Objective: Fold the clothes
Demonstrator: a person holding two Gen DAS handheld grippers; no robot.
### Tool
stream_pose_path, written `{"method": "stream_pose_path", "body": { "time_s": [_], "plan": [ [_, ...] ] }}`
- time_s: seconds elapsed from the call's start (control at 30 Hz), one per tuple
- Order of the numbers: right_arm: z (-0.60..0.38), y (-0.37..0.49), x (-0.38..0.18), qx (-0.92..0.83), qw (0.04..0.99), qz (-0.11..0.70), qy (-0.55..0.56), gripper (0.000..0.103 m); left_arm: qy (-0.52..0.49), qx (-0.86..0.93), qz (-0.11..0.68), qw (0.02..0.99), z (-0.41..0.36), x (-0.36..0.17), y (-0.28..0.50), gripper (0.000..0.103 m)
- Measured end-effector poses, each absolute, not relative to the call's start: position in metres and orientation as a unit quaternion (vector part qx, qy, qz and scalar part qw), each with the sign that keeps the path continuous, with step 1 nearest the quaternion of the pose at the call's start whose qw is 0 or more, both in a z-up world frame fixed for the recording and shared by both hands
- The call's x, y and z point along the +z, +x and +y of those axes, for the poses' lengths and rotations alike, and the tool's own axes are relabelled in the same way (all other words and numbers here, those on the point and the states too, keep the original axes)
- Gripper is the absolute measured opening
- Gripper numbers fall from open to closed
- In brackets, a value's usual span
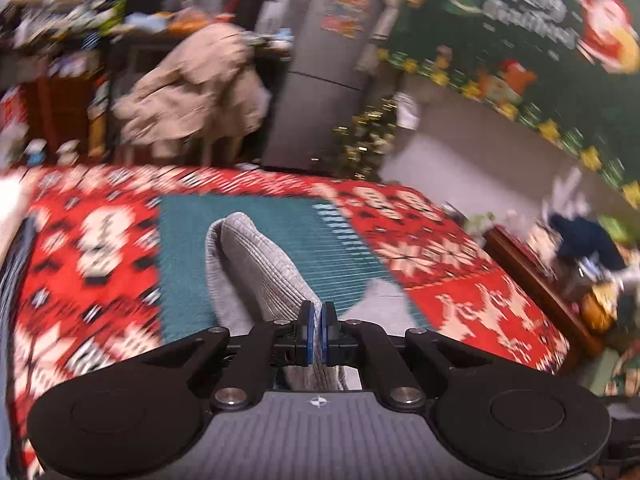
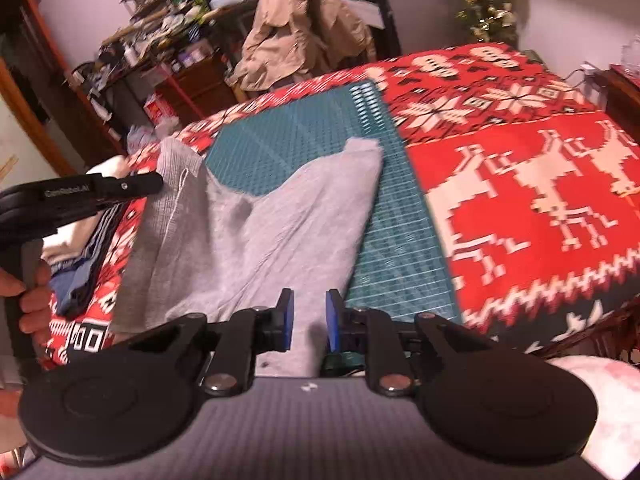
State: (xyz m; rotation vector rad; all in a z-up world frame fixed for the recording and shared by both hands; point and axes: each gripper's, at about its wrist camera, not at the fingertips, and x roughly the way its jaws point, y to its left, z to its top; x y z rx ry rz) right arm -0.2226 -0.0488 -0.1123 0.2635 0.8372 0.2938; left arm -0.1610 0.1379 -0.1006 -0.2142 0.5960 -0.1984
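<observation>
A grey ribbed garment (image 2: 256,216) lies on a teal cutting mat (image 2: 400,248) on the red patterned tablecloth. My left gripper (image 1: 314,316) is shut on a fold of the grey garment (image 1: 256,264) and lifts it off the mat; the same gripper shows at the left of the right wrist view (image 2: 120,190), holding the garment's raised left edge. My right gripper (image 2: 309,312) is open, its blue pads either side of the garment's near edge, not pinching it.
A stack of folded clothes (image 2: 84,264) sits at the table's left edge. A beige coat (image 2: 296,24) hangs on a chair behind the table. Cluttered shelves (image 2: 160,40) stand at the back left. A wooden side table (image 1: 560,280) stands to the right.
</observation>
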Motion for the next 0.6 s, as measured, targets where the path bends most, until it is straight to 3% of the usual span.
{"method": "stream_pose_path", "body": {
  "time_s": [0.23, 0.47, 0.6],
  "plan": [
    [-0.084, -0.225, -0.112, 0.111, 0.901, 0.387, 0.159, 0.019, -0.036, -0.165, 0.305, 0.937, 0.066, -0.102, -0.134, 0.004],
    [-0.103, -0.221, -0.118, 0.100, 0.901, 0.385, 0.173, 0.019, -0.005, -0.189, 0.345, 0.920, 0.015, -0.147, -0.110, 0.004],
    [-0.106, -0.216, -0.124, 0.100, 0.899, 0.385, 0.185, 0.026, -0.014, -0.210, 0.369, 0.905, 0.013, -0.161, -0.109, 0.005]
  ]
}}
